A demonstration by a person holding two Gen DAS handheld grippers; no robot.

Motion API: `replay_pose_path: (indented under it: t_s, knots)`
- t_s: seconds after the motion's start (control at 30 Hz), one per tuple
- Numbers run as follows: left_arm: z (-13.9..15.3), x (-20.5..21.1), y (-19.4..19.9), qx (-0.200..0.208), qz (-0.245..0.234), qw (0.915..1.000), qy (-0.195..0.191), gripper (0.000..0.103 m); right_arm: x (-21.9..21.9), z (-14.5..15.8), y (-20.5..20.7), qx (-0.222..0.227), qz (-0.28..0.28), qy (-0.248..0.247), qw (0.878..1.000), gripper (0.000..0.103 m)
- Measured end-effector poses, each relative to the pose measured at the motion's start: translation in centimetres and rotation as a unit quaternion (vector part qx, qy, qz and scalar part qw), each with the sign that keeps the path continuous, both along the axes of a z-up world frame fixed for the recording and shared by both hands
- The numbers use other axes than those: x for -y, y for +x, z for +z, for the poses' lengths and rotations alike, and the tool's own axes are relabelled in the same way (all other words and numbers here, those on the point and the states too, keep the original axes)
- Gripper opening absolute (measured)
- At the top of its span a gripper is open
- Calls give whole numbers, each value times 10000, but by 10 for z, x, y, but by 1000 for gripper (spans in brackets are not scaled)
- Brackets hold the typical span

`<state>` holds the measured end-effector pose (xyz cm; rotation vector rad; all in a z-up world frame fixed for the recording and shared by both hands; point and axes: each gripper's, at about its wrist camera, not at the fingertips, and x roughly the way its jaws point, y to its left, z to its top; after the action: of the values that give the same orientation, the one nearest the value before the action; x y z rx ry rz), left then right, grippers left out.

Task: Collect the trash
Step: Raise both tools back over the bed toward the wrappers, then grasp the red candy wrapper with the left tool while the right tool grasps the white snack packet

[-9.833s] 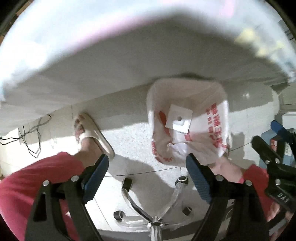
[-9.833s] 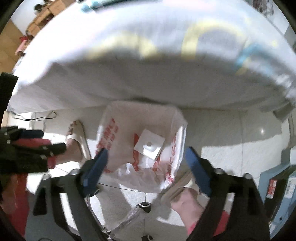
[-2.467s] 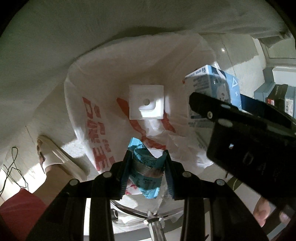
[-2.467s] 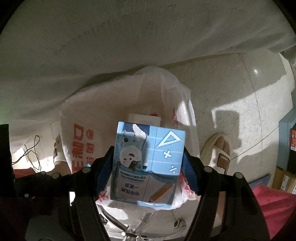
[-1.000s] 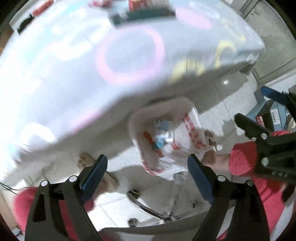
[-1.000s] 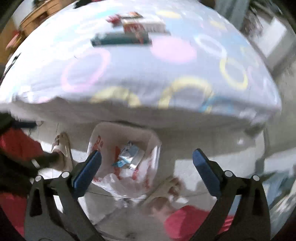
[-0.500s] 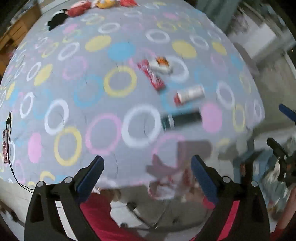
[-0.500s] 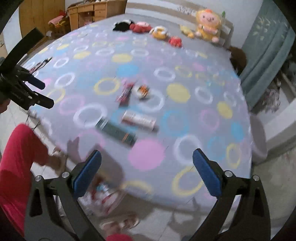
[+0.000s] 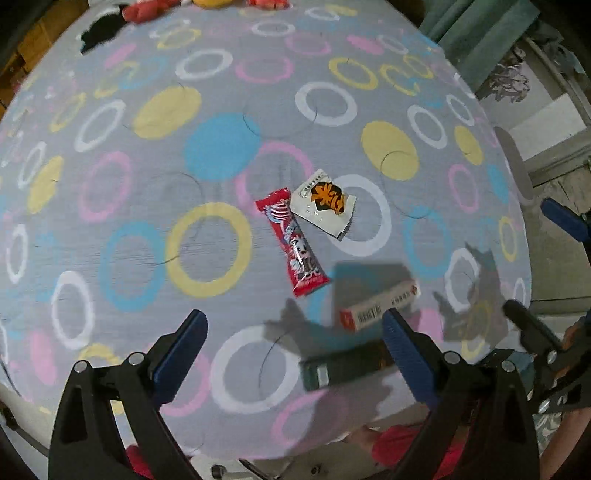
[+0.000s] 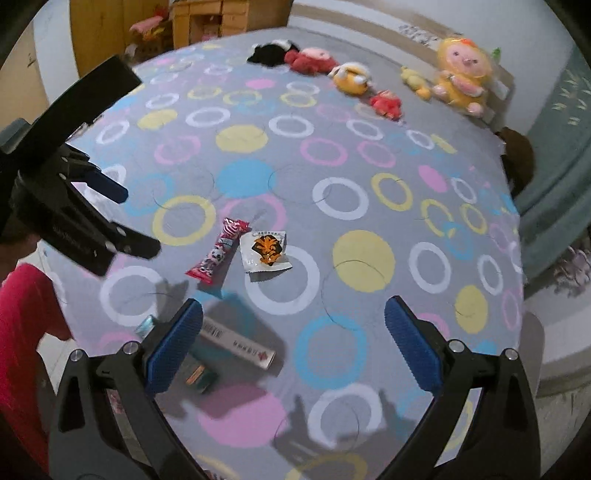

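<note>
Several pieces of trash lie on the bed sheet: a red candy wrapper (image 9: 291, 243) (image 10: 218, 249), a white sachet with an orange print (image 9: 324, 203) (image 10: 266, 250), a white and red slim box (image 9: 380, 304) (image 10: 238, 344), and a dark green box (image 9: 345, 365) (image 10: 197, 374). My left gripper (image 9: 293, 341) is open and empty, above the near edge of the bed by the boxes. It also shows in the right wrist view (image 10: 110, 214). My right gripper (image 10: 293, 328) is open and empty, right of the boxes.
The grey sheet with coloured rings (image 10: 362, 258) covers the whole bed. Plush toys (image 10: 461, 74) line the far edge. A wooden cabinet (image 10: 103, 33) stands at the back left, a green curtain (image 10: 561, 140) at the right. My red-clad legs (image 9: 399, 443) show below the bed edge.
Both grippers have risen from the trash bag under the bed edge to above the bed, empty after the carton and the blue packet dropped in the bag. The view has closed in on the wrappers.
</note>
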<state>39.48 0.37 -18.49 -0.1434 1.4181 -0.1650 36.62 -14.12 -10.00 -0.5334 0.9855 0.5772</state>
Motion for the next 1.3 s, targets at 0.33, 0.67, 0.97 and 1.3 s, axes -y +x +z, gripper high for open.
replay_pose_path:
  t_s: [0.33, 0.67, 0.97, 1.3]
  knots:
    - [-67, 2, 35, -309, 175, 9992, -173, 92, -24, -86, 51, -569, 306, -72, 9979, 96]
    - [-103, -6, 53, -368, 366, 9984, -203, 81, -54, -138, 82, -761, 690, -113, 9946, 96]
    - [-120, -14, 56, -456, 402, 9976, -321, 74, -70, -169, 92, -832, 897, -121, 9924, 95]
    - [-121, -17, 62, -369, 351, 9987, -71, 47, -72, -175, 93, -890, 1020, 3, 9908, 49]
